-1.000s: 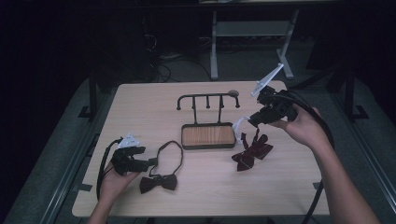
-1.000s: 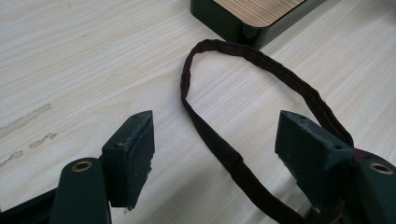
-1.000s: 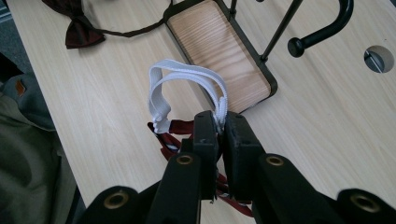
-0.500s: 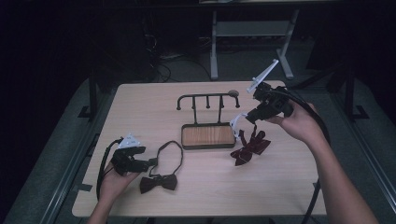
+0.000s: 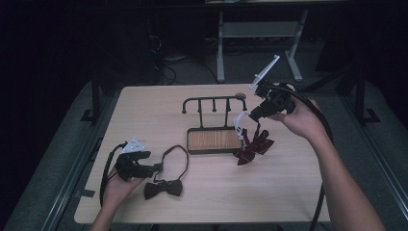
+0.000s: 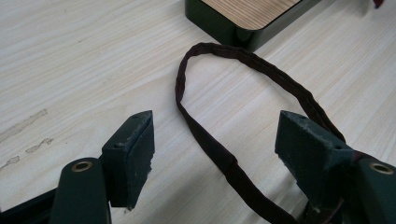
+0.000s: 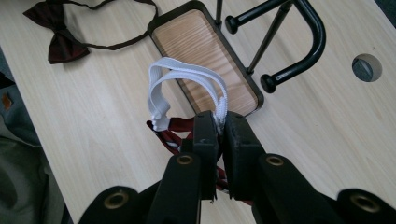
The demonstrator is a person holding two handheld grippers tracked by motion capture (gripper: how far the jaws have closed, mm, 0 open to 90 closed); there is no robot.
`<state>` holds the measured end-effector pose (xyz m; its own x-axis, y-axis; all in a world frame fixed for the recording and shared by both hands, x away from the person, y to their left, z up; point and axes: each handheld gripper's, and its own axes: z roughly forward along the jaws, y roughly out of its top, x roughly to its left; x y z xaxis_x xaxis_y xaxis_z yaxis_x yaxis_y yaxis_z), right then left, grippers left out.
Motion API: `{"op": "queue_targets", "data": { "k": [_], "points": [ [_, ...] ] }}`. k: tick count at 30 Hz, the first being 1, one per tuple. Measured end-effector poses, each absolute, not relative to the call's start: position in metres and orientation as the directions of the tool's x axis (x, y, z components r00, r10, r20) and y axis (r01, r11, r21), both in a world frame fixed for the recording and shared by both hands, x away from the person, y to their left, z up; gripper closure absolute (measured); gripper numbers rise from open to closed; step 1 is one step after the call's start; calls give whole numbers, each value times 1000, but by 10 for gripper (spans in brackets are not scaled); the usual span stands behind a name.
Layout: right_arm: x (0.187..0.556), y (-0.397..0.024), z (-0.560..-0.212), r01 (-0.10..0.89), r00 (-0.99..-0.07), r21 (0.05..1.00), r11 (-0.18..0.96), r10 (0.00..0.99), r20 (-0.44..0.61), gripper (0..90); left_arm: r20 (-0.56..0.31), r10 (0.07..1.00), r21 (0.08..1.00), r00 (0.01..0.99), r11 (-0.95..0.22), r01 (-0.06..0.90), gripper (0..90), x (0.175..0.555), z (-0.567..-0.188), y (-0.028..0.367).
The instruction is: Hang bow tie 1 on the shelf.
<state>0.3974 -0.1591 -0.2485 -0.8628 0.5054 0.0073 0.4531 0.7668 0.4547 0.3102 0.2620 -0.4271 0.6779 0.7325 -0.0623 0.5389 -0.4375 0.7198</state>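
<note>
My right gripper is shut on the white elastic strap of a maroon striped bow tie, which hangs from it with its lower end on the table beside the rack's right end. The rack is a black bar with pegs over a wood-topped base. My left gripper rests open on the table at the front left. The dark strap of a dark bow tie lies between its jaws, untouched by either pad.
The light wooden table has a round cable hole behind the rack. A metal frame stands on the floor beyond the far edge. Cables trail from both grippers.
My right gripper has moved left and a little farther back toward the rack, carrying the maroon bow tie by its white strap. The left gripper has stayed put.
</note>
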Motion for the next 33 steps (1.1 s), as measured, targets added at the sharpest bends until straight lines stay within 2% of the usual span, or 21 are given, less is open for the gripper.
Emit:
{"op": "queue_targets", "data": {
  "k": [33],
  "points": [
    [450, -165, -255, 560, -803, 397, 727, 595, 41, 835, -62, 724, 716, 687, -448, 536, 287, 310, -428, 262]
  ]
}}
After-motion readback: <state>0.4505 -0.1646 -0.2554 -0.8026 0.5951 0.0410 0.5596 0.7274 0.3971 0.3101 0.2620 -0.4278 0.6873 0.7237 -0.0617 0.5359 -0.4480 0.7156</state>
